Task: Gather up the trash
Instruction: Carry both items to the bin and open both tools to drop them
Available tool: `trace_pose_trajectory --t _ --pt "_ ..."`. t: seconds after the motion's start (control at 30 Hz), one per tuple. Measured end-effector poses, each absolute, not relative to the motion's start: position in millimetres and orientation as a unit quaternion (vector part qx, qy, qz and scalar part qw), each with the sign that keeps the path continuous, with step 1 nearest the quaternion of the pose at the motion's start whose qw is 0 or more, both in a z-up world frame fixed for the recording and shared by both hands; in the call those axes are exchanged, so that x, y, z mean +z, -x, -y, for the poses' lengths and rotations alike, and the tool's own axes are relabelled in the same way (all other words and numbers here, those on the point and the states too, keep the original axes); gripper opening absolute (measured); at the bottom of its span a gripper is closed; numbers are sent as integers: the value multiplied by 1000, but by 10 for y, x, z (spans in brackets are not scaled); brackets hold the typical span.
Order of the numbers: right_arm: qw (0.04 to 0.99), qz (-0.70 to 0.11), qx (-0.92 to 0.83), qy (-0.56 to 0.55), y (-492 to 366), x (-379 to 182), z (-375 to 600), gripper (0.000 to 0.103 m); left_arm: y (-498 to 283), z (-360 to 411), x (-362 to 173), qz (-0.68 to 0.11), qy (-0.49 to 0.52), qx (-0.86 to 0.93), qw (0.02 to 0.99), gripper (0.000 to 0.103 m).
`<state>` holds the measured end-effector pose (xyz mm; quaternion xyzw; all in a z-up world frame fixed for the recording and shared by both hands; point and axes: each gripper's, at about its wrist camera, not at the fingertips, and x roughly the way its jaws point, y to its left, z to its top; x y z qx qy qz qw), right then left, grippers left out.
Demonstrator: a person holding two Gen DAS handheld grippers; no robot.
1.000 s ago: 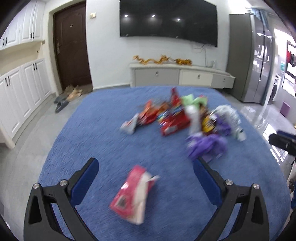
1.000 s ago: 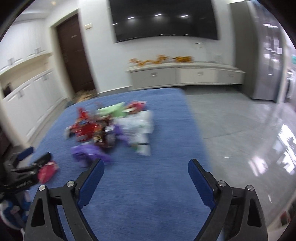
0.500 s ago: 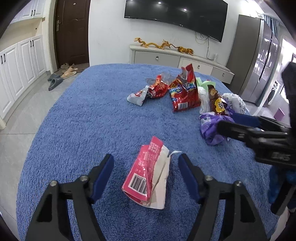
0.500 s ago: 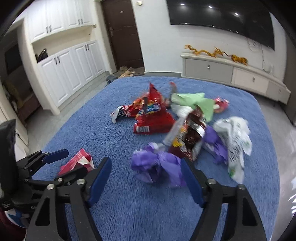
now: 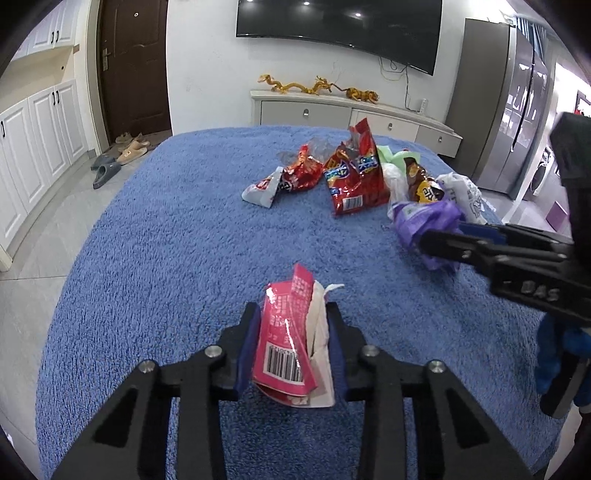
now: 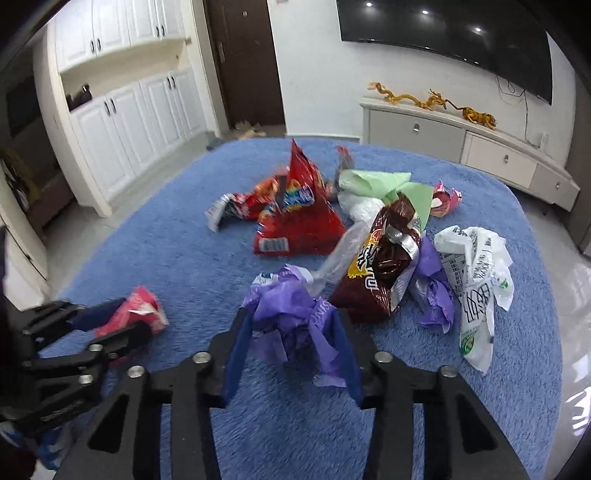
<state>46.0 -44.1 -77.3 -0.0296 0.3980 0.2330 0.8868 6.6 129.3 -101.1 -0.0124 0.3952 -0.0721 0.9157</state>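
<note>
Trash lies on a blue fuzzy cloth [image 5: 166,240]. My left gripper [image 5: 291,317] is shut on a pink and white wrapper [image 5: 284,343]; it also shows in the right wrist view [image 6: 136,314]. My right gripper [image 6: 291,325] is shut on a crumpled purple wrapper [image 6: 291,314], which shows at the right of the left wrist view [image 5: 424,221]. Beyond lie a big red chip bag [image 6: 295,214], a brown snack bag [image 6: 380,266], a green wrapper [image 6: 380,184], a white plastic bag [image 6: 476,277] and a second purple wrapper [image 6: 432,291].
A small red and white wrapper [image 5: 280,181] lies left of the pile. A white TV cabinet [image 5: 351,114] with gold dragons stands behind, under a wall TV [image 5: 340,26]. White cupboards [image 6: 129,122] and a brown door [image 5: 133,66] are at left, slippers [image 5: 118,155] on the floor.
Both grippers went from wide open to shut: the left closed on the pink wrapper, the right swung over the pile and closed on the purple wrapper.
</note>
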Motion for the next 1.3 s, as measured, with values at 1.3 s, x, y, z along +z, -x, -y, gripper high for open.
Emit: trace_pose_trajectory --t 1.3 --pt "859 -396 -128 -298 1296 -1270 4282 43 -97 2625 -747 -403 -131 -418 804 35"
